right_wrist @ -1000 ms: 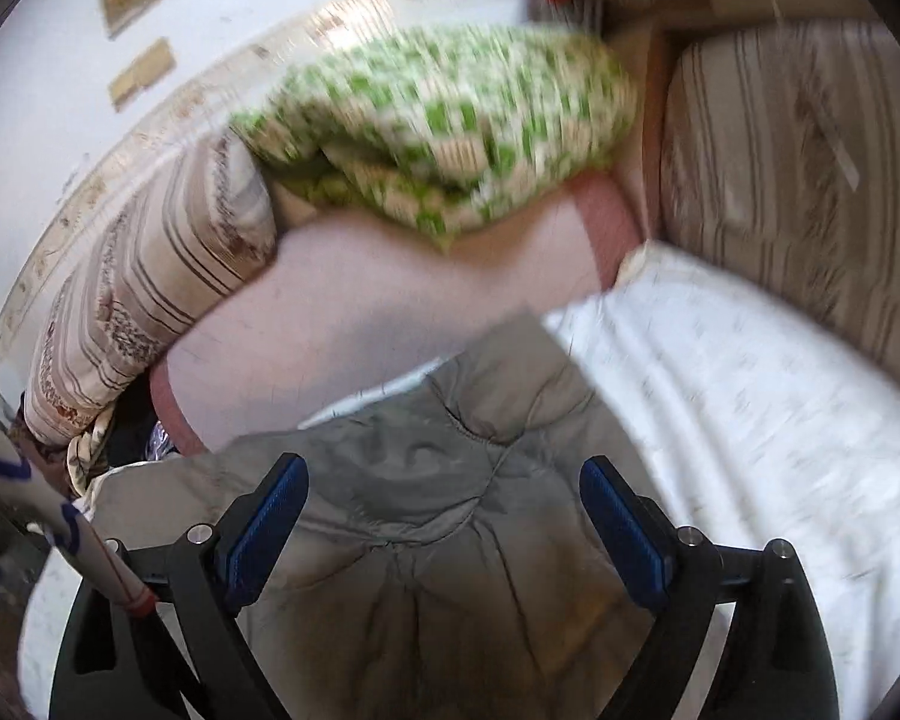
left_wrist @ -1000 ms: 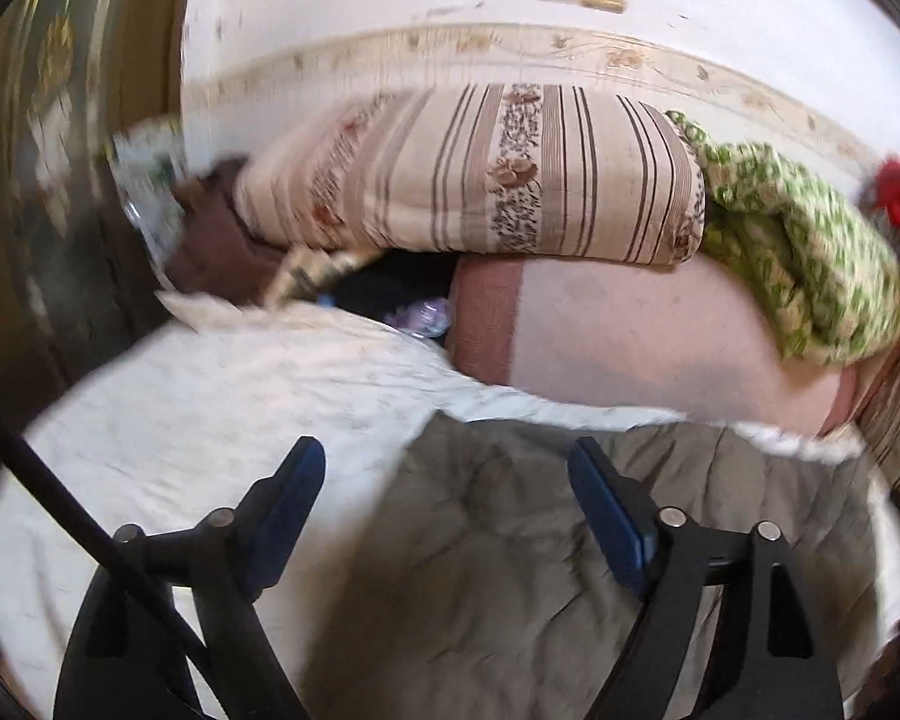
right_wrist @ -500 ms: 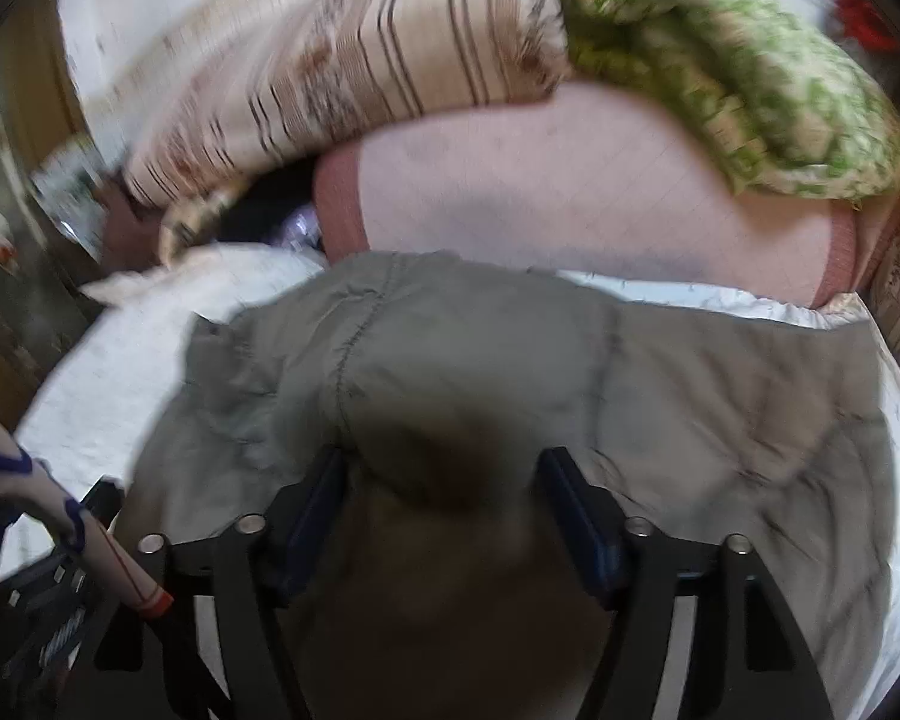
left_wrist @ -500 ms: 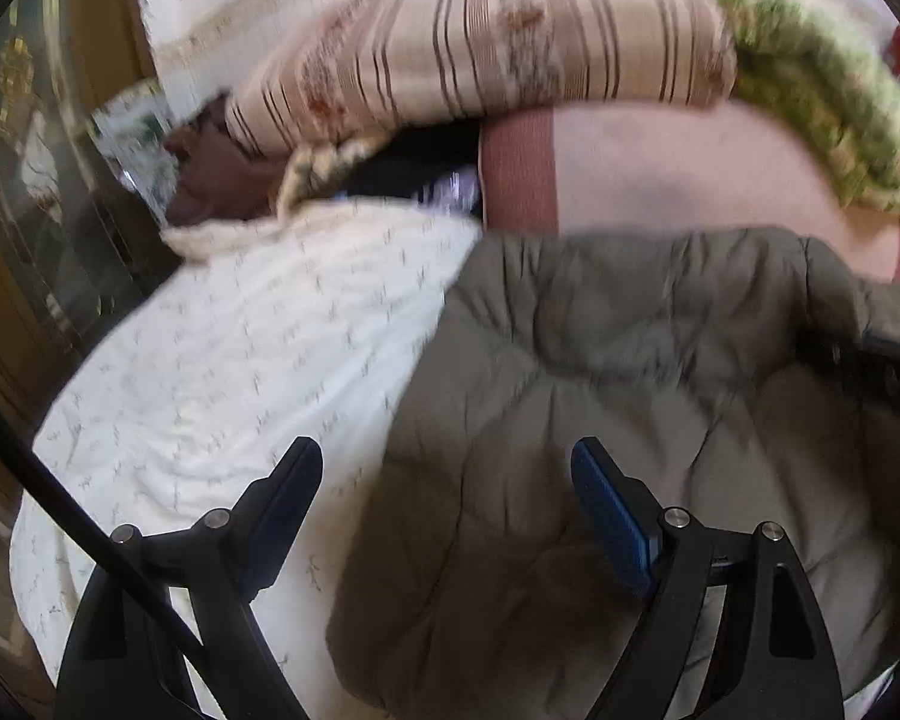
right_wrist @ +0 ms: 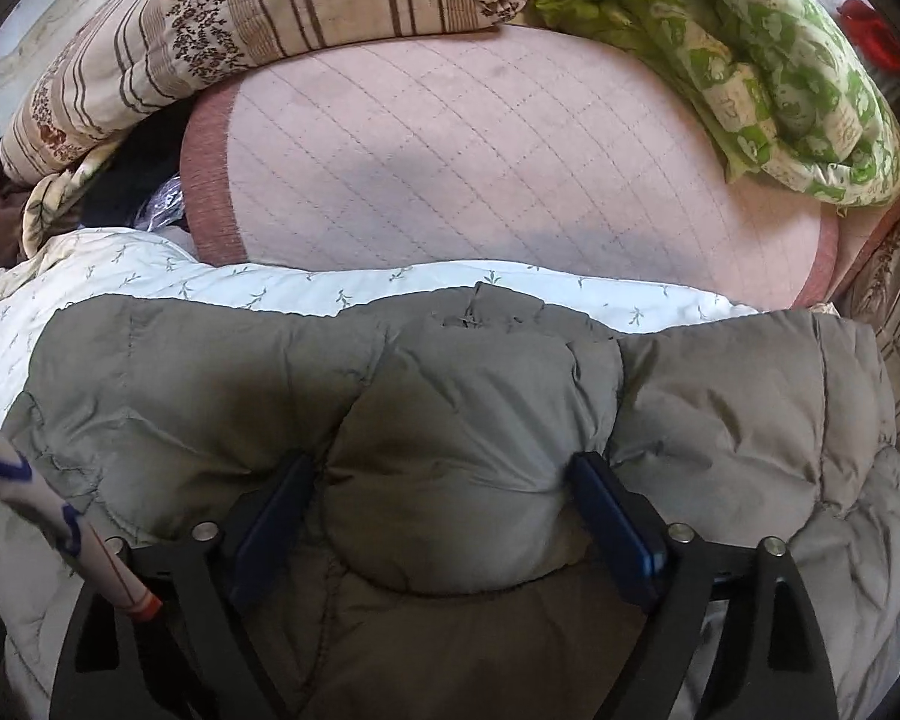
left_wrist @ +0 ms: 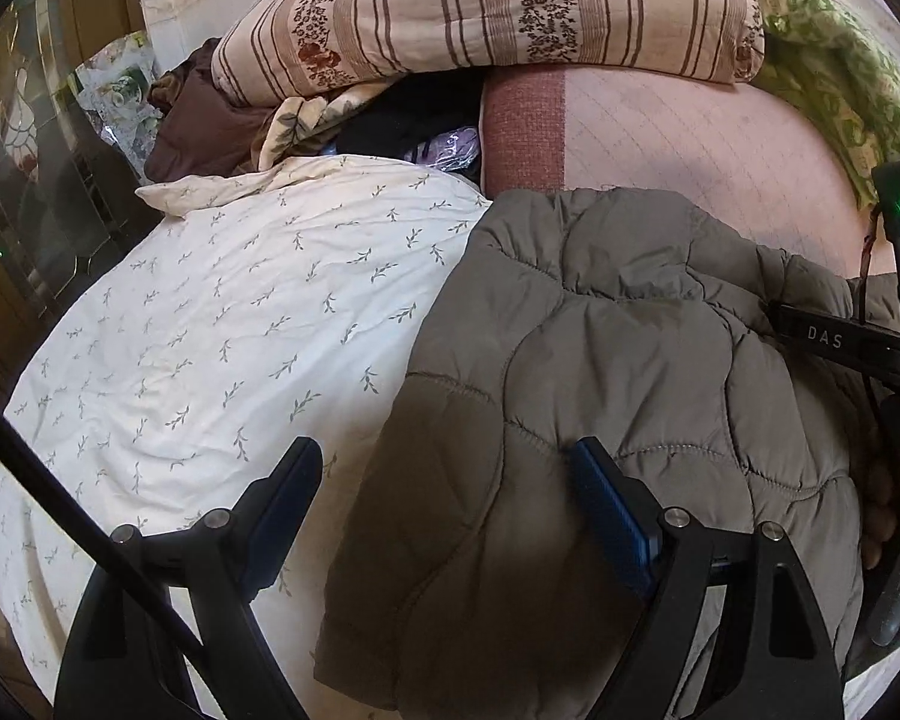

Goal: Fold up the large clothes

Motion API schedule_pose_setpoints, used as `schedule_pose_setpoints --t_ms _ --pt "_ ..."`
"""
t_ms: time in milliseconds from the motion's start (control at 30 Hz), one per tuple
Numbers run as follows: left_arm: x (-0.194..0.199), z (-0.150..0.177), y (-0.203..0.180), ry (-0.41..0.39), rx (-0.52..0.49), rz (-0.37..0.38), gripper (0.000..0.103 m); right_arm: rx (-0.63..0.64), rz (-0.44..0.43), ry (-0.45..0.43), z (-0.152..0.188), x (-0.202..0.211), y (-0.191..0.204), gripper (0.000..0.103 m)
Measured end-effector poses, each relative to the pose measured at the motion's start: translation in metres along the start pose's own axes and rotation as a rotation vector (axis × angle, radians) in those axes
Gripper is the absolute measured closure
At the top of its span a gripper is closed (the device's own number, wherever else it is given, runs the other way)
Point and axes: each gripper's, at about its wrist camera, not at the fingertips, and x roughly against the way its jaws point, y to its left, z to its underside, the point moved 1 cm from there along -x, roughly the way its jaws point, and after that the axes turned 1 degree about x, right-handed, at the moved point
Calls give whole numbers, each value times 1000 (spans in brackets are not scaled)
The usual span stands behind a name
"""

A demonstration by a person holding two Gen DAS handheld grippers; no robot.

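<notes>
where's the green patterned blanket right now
The green patterned blanket lies bunched at the upper right of both views, on the far right end of the pink quilted mat, just right of the striped floral pillow.

We see a white sheet (left_wrist: 228, 324) w/ small leaf sprigs over the bed. Behind it, a pink quilted pad (right_wrist: 480, 162) w/ darker red edging. A striped floral pillow (left_wrist: 492, 6) rests on the pad's far left end; a green-patterned blanket (right_wrist: 768, 66) is bunched on its far right. Left of the pad, under the pillow: brown cloth (left_wrist: 198, 120), sthg dark, & a bit of purple plastic (left_wrist: 447, 147). Red item (right_wrist: 876, 36) at far right, can't tell what.
</notes>
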Motion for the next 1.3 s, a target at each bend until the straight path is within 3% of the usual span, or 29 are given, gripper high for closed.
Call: schedule_pose_setpoints --t_ms 133,267,367,500,567,667,833,933,1033,1200,1300 --pt "11 -3 2 -35 -4 3 19 -2 -2 28 -3 8 0 8" --pt "22 0 2 -61 0 30 19 -55 -77 -9 0 50 -20 9" --pt "12 7 -5 -16 -31 27 19 -29 -19 -27 10 69 -48 9" --pt "-3 10 -9 -16 -50 -34 19 -68 125 33 26 51 -98 9" --pt "-10 9 -10 -17 -56 -44 19 -181 91 71 37 36 -133 9" --pt "-13 8 -10 -24 -44 -41 19 -281 50 66 44 27 -155 9" --pt "-4 4 -10 -38 -43 -30 19 -188 144 75 39 23 -139 5" --pt "18 -4 -5 -93 -20 16 19 -144 170 -4 29 52 -126 14" --pt "31 -22 -5 -124 -14 47 19 -101 141 -59 17 75 -111 14" --pt "-6 -61 -22 -35 -55 36 19 -7 157 -49 -5 61 -93 14" --pt "-54 -83 -24 50 -37 -3 19 -58 159 18 -6 36 -109 15"
